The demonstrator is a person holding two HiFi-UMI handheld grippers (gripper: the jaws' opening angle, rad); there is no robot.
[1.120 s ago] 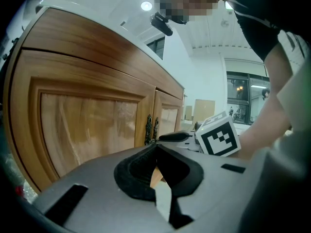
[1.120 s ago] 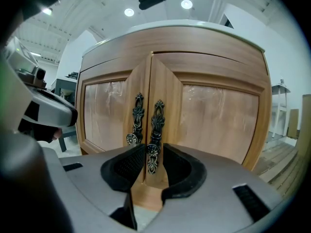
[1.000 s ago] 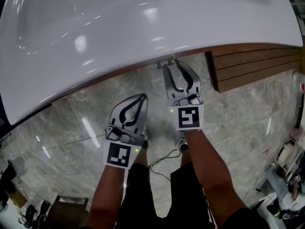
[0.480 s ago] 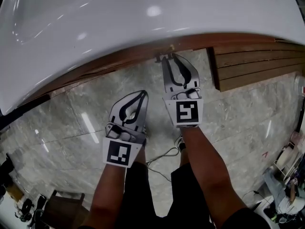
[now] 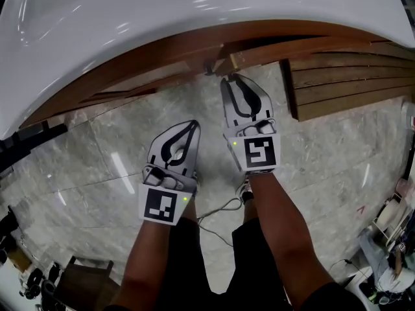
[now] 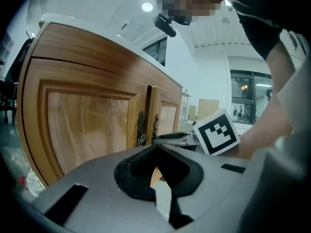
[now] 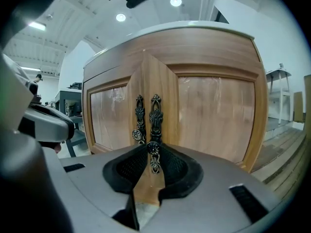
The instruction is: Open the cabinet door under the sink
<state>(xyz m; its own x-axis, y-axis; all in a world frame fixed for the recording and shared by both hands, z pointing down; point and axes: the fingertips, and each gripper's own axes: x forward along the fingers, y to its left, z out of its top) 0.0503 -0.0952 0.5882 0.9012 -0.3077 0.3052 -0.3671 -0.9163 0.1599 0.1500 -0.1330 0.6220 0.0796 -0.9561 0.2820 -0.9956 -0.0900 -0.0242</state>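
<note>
Right gripper view: two doors (image 7: pixel 214 115), handle (image 7: pixel 154 123) each

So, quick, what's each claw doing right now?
Left gripper: closed, empty.
Right gripper: jaws have just been closing, now gripping the cabinet door's handle.

1. The sink (image 5: pixel 130 18) is glossy white.
2. The cabinet door (image 7: pixel 214 115) is warm brown wood, with a paler, streaky grained panel.
3. The handle (image 7: pixel 154 125) is dark bronze with a leafy relief.
4. The floor (image 5: pixel 97 154) is grey marble with pale veins.
5. The left gripper (image 5: pixel 194 126) and right gripper (image 5: pixel 228 78) are grey with black pads.
6. The marker cube (image 5: pixel 262 153) shows black squares on white.
7. The slatted boards (image 5: pixel 350 83) are brown.
8. The shorts (image 5: pixel 194 264) are black.
</note>
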